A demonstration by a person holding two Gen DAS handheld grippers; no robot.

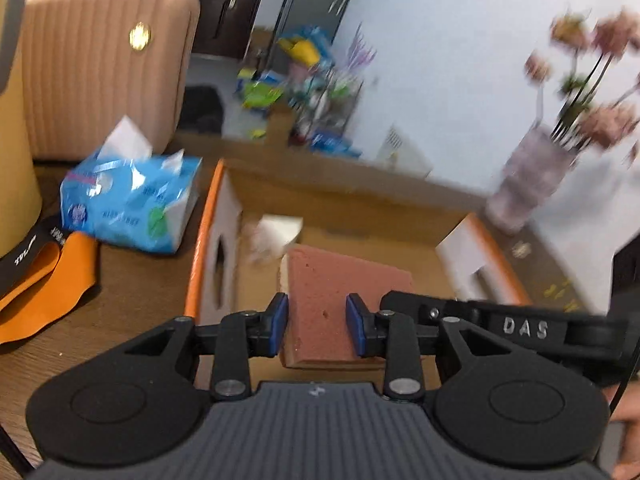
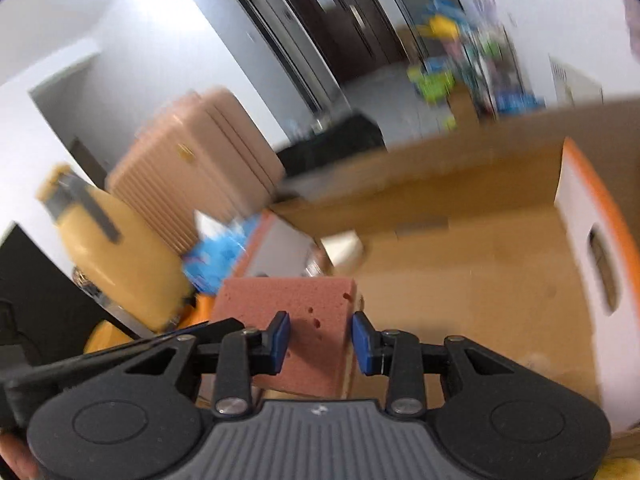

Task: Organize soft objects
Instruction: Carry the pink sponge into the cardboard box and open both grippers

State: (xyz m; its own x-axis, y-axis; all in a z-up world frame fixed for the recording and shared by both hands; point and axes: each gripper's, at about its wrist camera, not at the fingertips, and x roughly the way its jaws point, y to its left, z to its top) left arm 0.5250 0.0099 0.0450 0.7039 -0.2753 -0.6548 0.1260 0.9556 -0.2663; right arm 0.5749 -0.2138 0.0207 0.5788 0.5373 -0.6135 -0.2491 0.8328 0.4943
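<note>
Left wrist view: pink sponge (image 1: 336, 300) pinched between the blue fingers (image 1: 279, 325) of the left gripper (image 1: 317, 328), narrowly parted, pads pressed against both flanks. Sponge carried clear above the floor of the open cardboard box (image 1: 360, 208), long axis running away from the fingers toward the box's far wall. White crumpled item (image 1: 276, 236) lying on the box floor just beyond the sponge. Blue tissue pack (image 1: 132, 200) on the wooden tabletop (image 1: 132, 280) outside the box's orange-edged left wall. Right gripper's black arm reaching in from the right edge, its tips meeting the same sponge.

Right wrist view: right gripper (image 2: 321, 340) likewise closed on the sponge (image 2: 296, 308) at its near end, blue fingers (image 2: 364, 342) hugging its sides. Sponge hanging over the box's left wall, bare cardboard floor ahead and to the right. Both hands about equally near; likely drop point the open floor straight ahead and below.
</note>
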